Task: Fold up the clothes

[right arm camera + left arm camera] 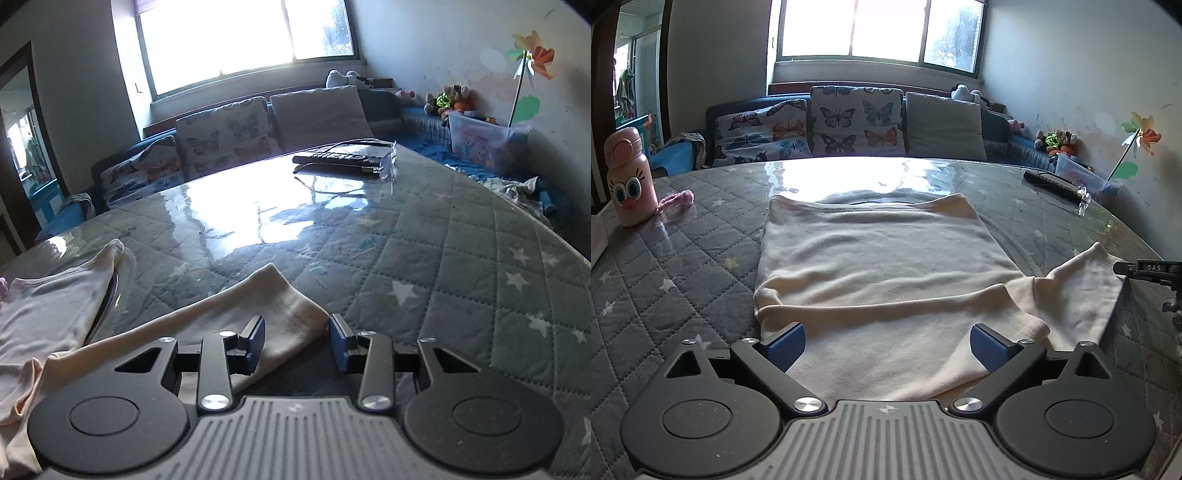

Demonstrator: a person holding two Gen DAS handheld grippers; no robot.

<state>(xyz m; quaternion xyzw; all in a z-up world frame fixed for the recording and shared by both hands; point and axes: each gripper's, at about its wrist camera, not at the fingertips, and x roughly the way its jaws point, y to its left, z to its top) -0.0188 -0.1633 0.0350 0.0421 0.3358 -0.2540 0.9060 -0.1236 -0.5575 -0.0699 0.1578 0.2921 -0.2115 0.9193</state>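
My right hand-held gripper [297, 341], jaws part-open and gripping nothing, straddles the sleeve [273, 295] lying right of the cream shirt [879, 258] on the desk [443, 240]; my left hand-held gripper [888, 347] gapes empty over the hem.

bottle [628, 177] far left, remote [338, 159] far right

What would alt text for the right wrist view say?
The right gripper hovers with its fingers apart over the end of a cream sleeve on a quilted table. A remote lies far back, before a sofa.
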